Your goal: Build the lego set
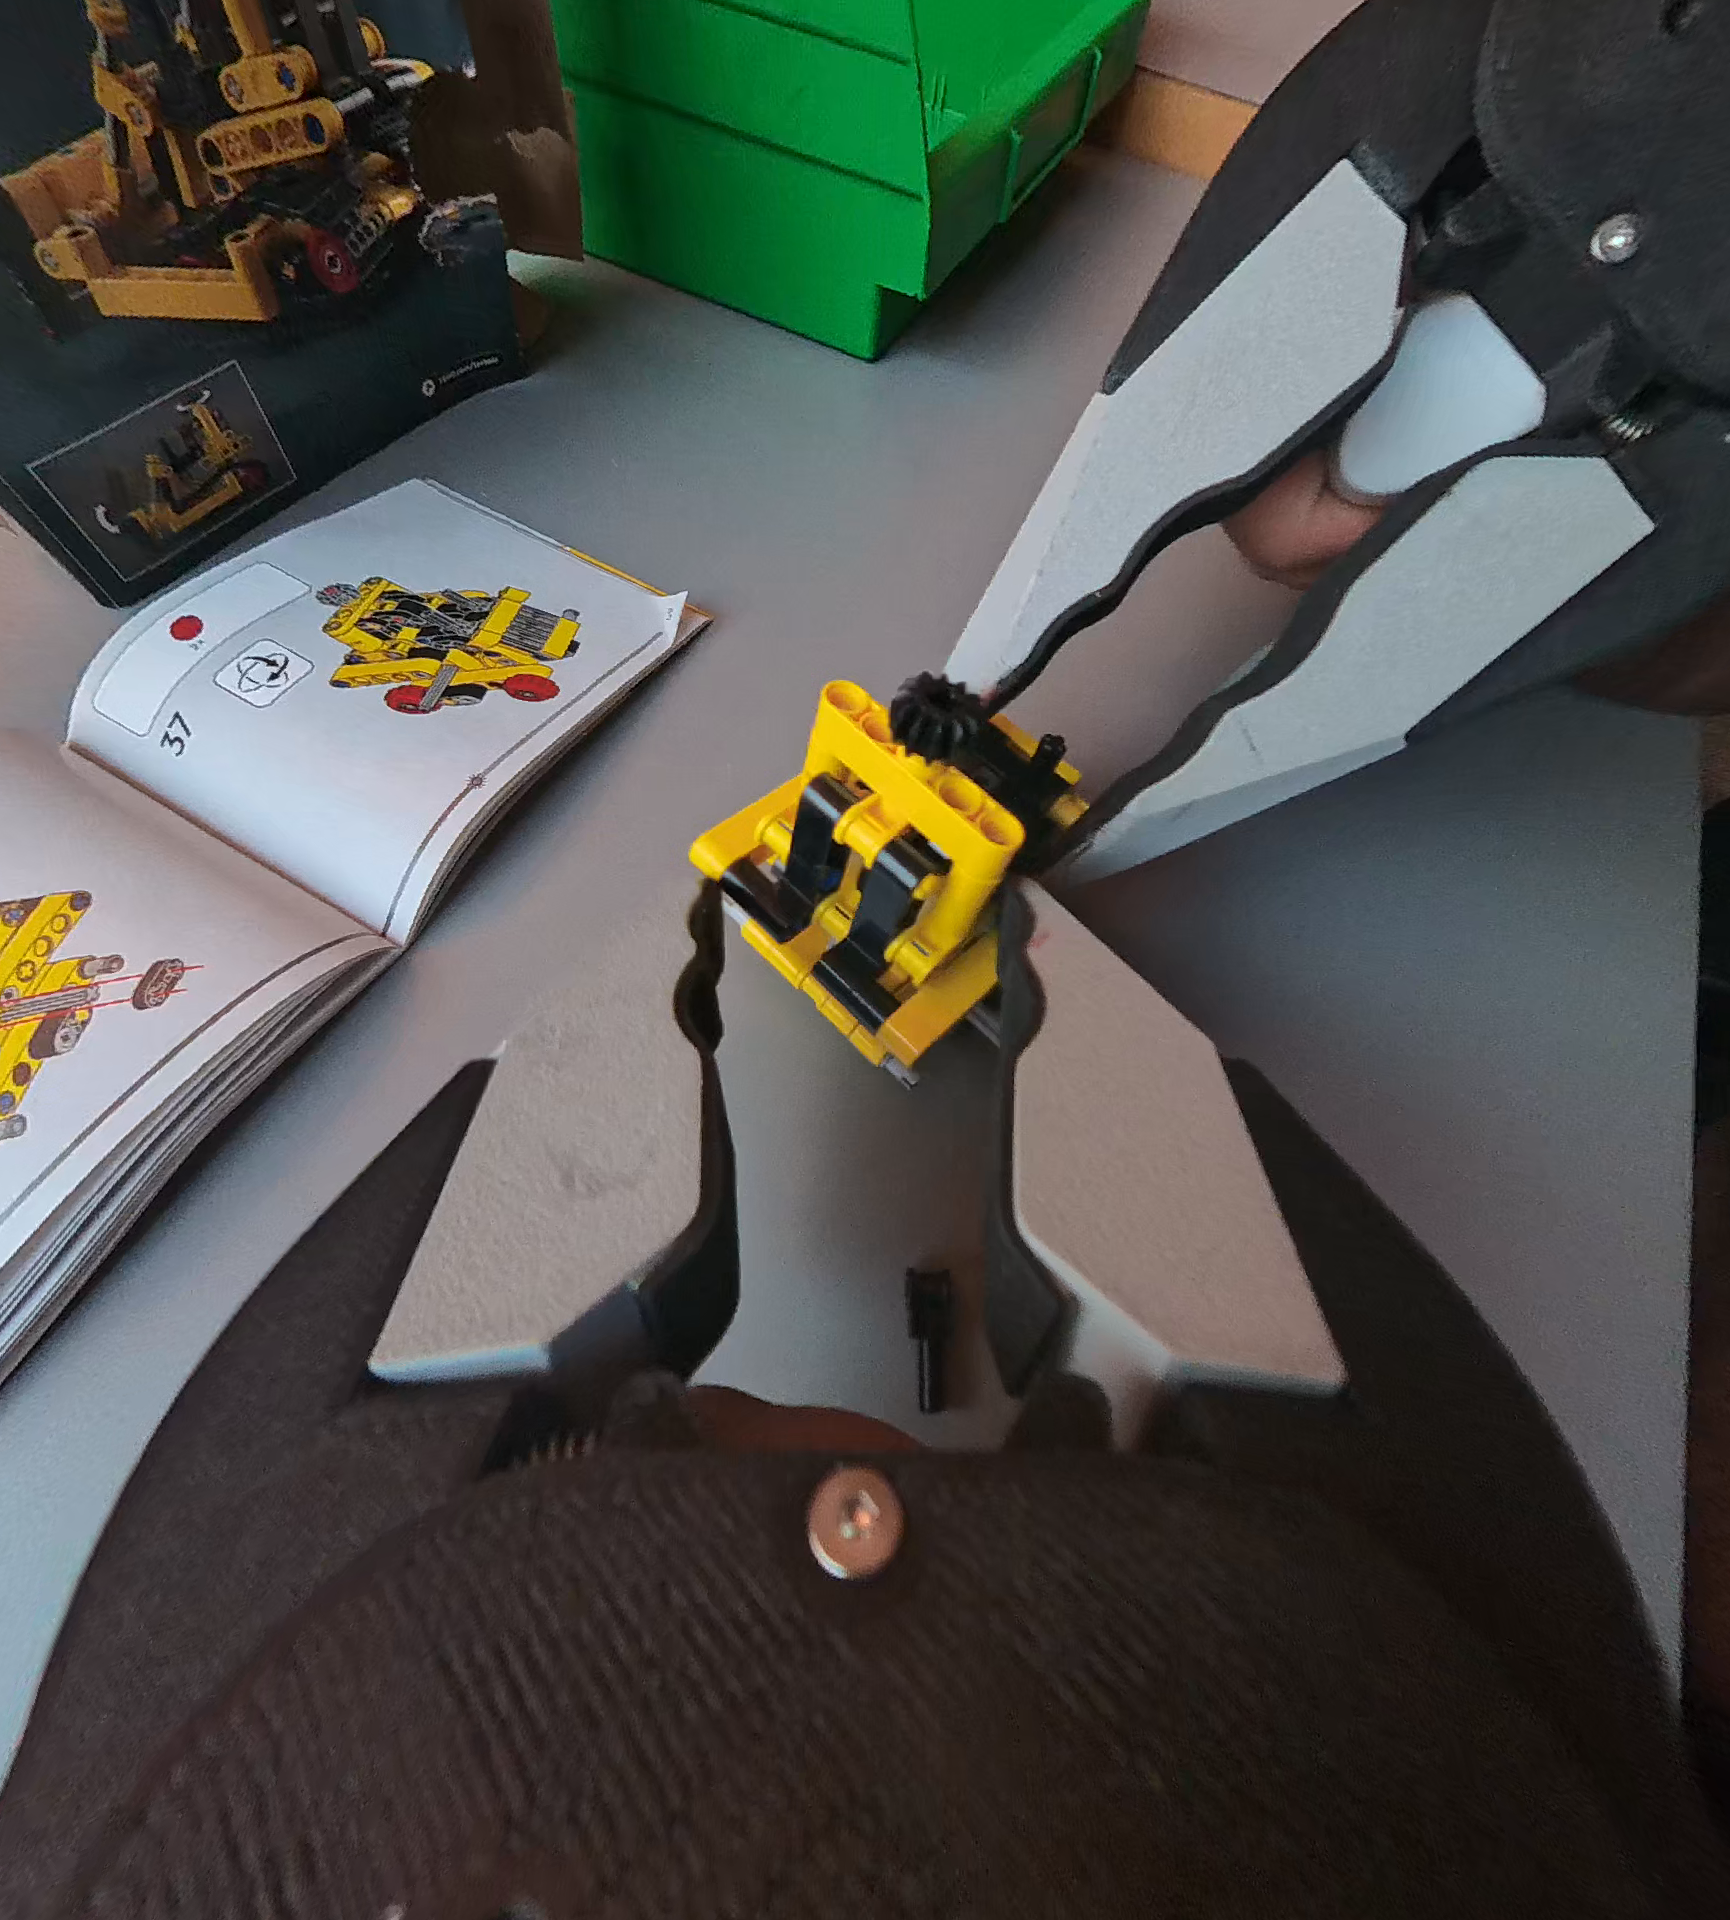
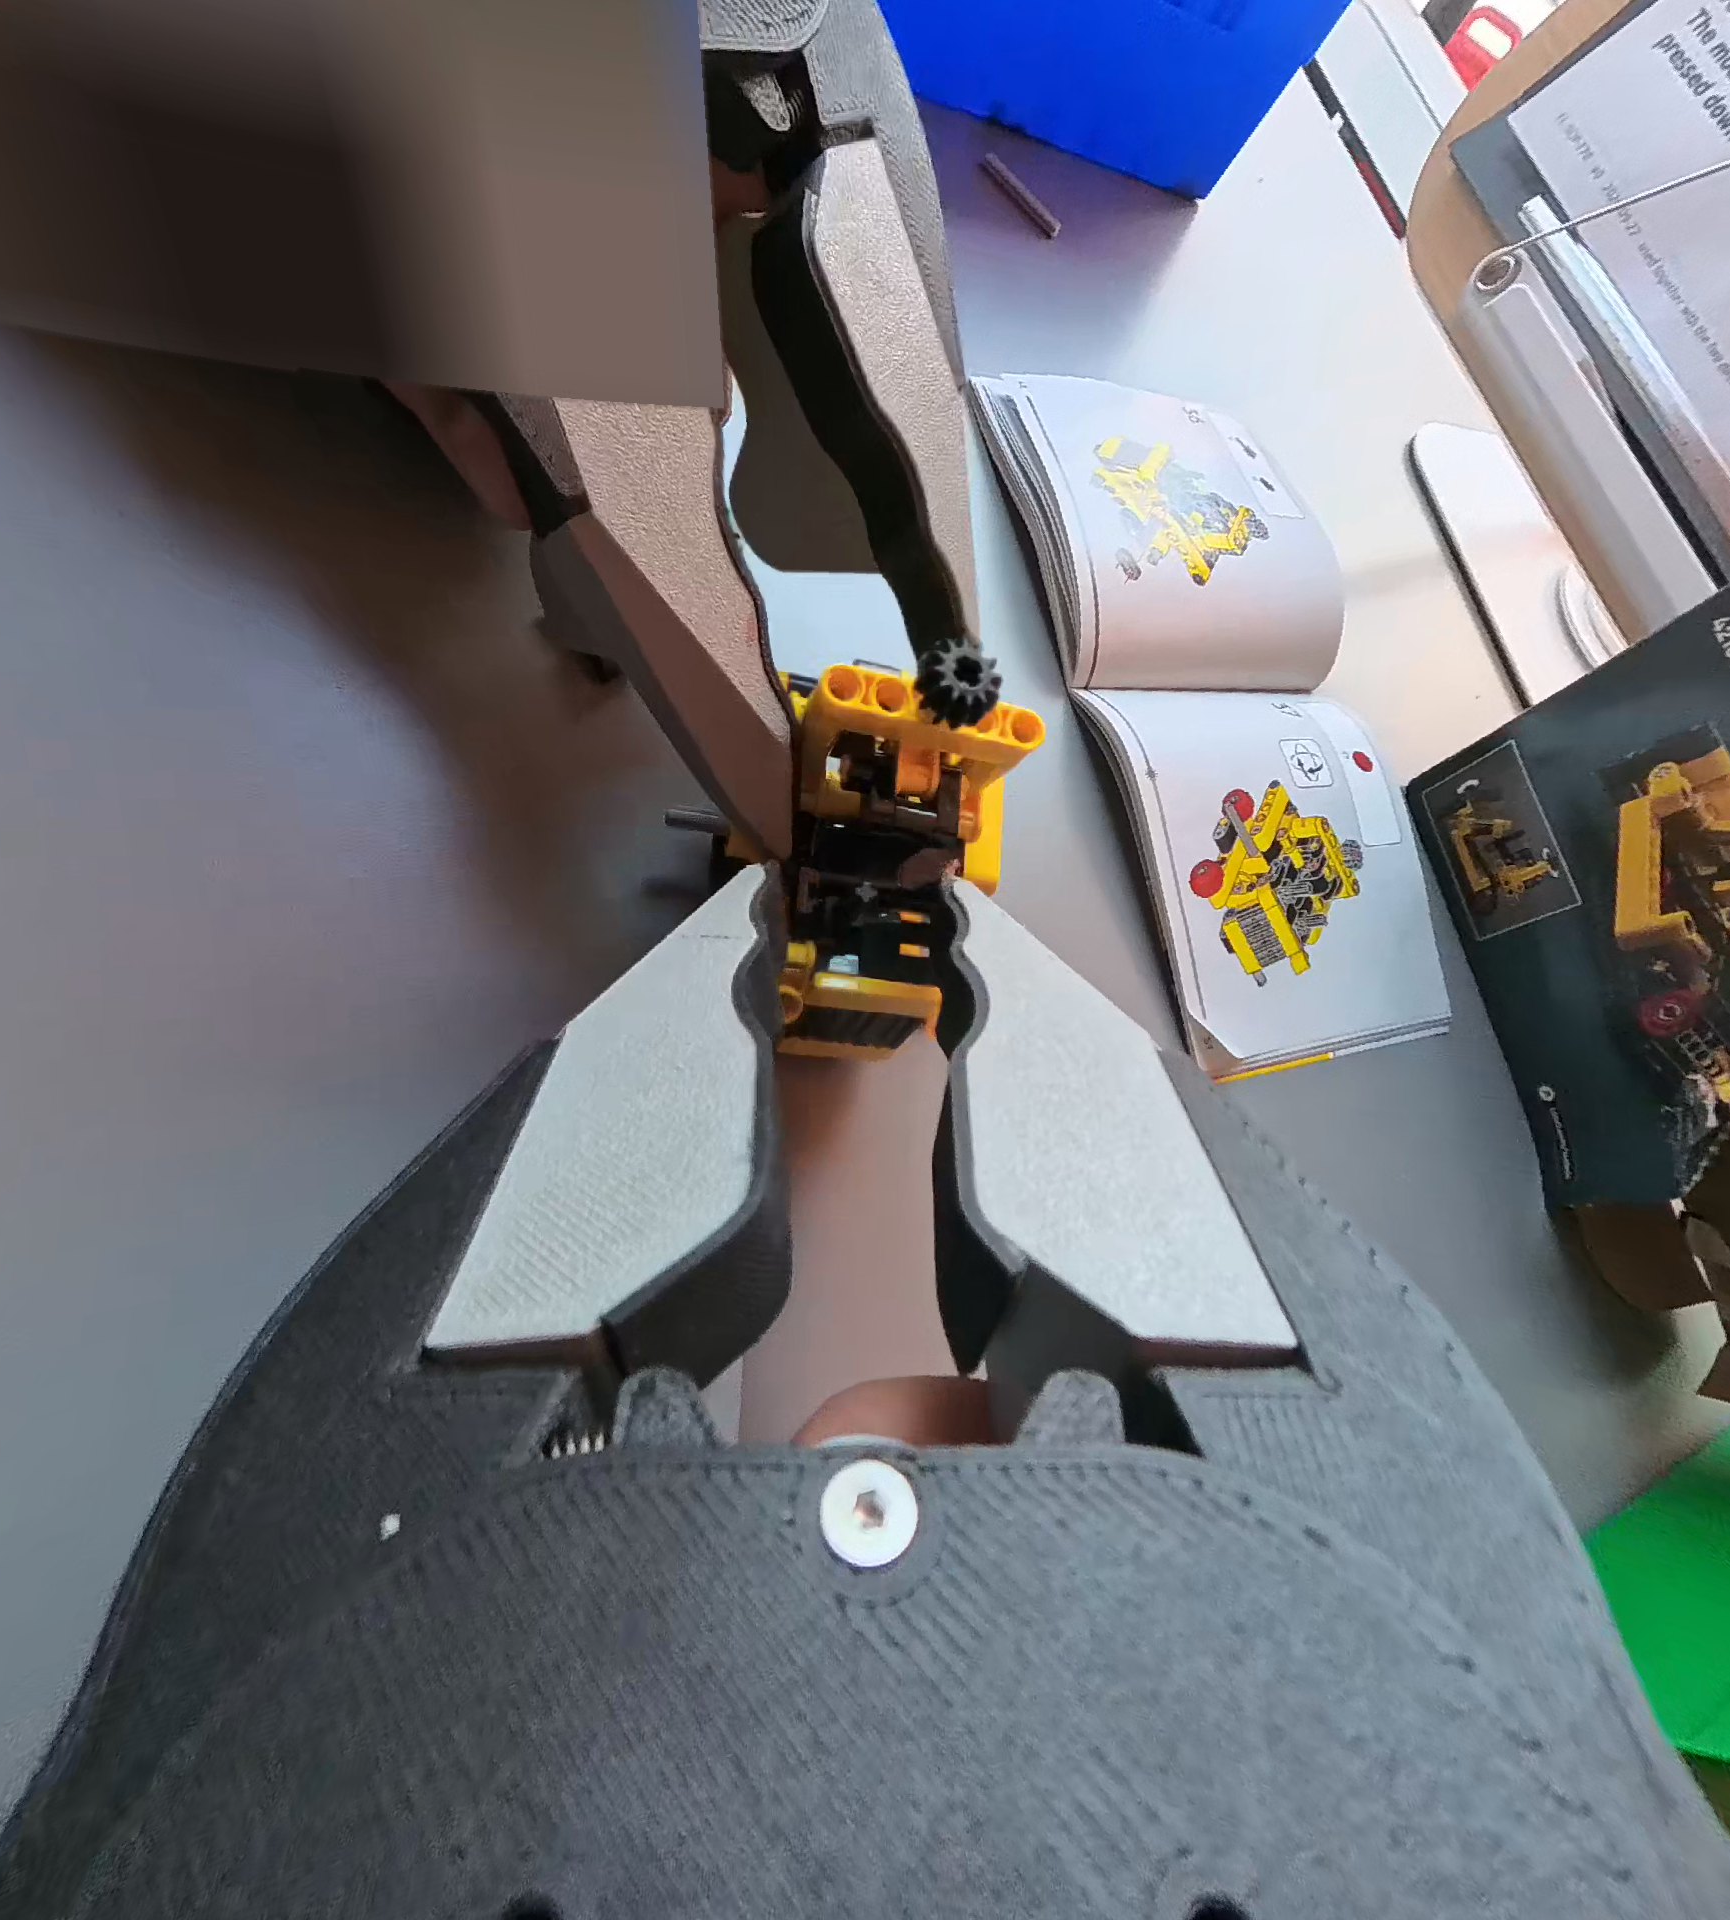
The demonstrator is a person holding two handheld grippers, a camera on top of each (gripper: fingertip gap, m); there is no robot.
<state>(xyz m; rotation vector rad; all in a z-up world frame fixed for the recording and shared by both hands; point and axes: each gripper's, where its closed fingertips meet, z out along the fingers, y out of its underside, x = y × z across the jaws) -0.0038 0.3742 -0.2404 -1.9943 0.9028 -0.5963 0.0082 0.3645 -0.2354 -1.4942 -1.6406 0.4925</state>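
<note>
A small yellow and black Lego model (image 1: 871, 883) with a black gear (image 1: 928, 712) at its top end is held above the grey table (image 1: 788, 499). My left gripper (image 1: 856, 925) is shut on the model's sides. My right gripper (image 1: 1032, 774) comes in from the upper right, its tips at the gear end. In the right wrist view my right gripper (image 2: 861, 894) is shut on the model (image 2: 892, 790), the left gripper (image 2: 861, 727) reaches down from above, and the gear (image 2: 954, 675) sits by its far fingertip.
An open instruction booklet (image 1: 373, 707) lies to the left, the set's dark box (image 1: 196, 260) behind it, beside a green bin (image 1: 819, 156). A loose black pin (image 1: 928, 1340) lies under my left gripper. A blue bin (image 2: 1100, 73) and a dark rod (image 2: 1022, 195) lie farther off. The grippers are tip to tip, or close to it. The loose black pin (image 1: 928, 1340) is about 8 centimeters from my left fingertips.
</note>
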